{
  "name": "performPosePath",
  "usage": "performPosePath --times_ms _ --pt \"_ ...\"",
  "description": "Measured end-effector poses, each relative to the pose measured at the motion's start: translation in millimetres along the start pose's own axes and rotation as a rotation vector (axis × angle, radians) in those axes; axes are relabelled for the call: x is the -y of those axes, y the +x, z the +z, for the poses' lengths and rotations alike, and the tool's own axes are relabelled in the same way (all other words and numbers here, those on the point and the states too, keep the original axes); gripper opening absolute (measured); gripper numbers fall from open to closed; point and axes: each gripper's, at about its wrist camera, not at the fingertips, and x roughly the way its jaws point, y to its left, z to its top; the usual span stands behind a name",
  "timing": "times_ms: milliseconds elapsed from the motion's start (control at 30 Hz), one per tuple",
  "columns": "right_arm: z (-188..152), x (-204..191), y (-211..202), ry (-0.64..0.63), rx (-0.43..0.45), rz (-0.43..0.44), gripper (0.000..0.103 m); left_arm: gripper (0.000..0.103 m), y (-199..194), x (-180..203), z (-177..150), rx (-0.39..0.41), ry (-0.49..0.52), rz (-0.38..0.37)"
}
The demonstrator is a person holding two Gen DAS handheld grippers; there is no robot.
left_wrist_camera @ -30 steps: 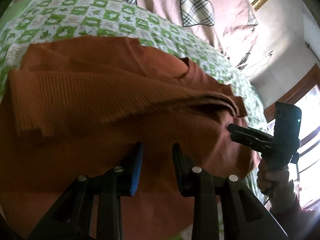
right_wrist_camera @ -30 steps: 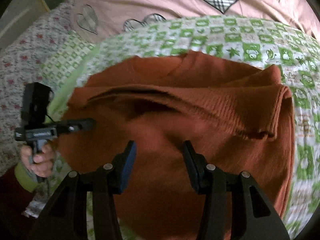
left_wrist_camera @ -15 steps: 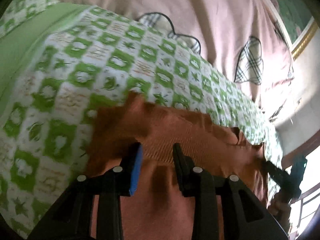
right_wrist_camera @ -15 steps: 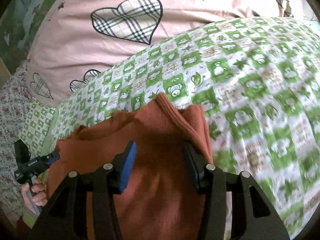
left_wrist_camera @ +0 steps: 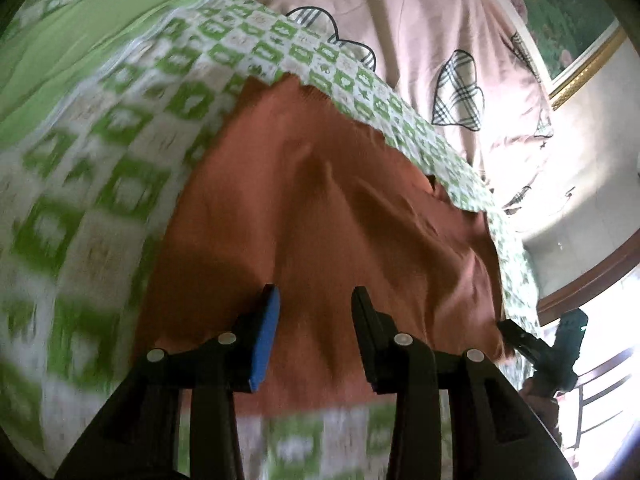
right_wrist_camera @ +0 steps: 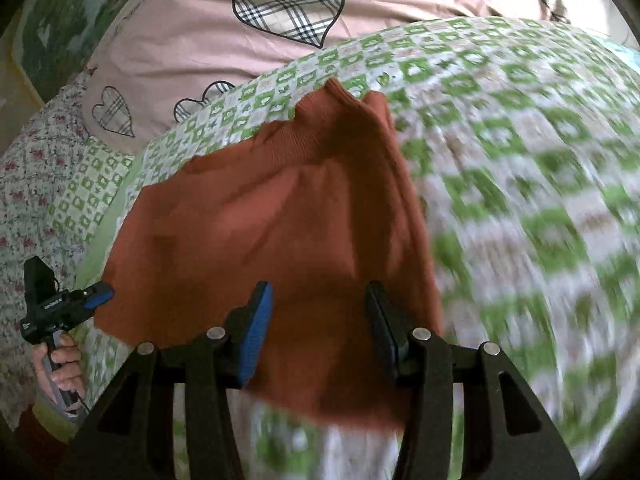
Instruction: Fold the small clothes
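- Rust-orange knitted sweater (left_wrist_camera: 328, 216) now lies folded on the green-checked bedspread (left_wrist_camera: 100, 152), its raised ribbed hem laid down.
- Left gripper (left_wrist_camera: 314, 320) and right gripper (right_wrist_camera: 318, 316): fingers apart, empty; next fold pending.

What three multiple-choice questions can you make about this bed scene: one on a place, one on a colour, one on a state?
1. Where does the sweater lie?
A. on the green checked bedcover
B. on a floor
C. in a basket

2. What colour is the sweater?
A. blue
B. rust orange
C. white

3. How do the jaws of the left gripper and right gripper stand?
A. both shut on cloth
B. one open, one shut
C. both open

Answers: 1 A, checked cloth surrounds it; 2 B, rust orange in both views; 3 C, a gap shows between each pair.
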Motion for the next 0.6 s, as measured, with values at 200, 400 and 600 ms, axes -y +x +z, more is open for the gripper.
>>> performPosePath --times_ms 200,400,600 --pt "-26 4 -18 -0.004 -0.017 -0.045 0.049 0.038 -16 -7 -35 -0.026 -0.018 0.026" --pt "-23 -3 -33 0.004 0.005 -0.075 0.050 0.056 -31 -7 -52 -0.021 -0.070 0.022" --pt "-24 -16 -39 0.009 0.020 -0.030 0.050 0.061 -24 -4 -66 -0.022 -0.129 0.013"
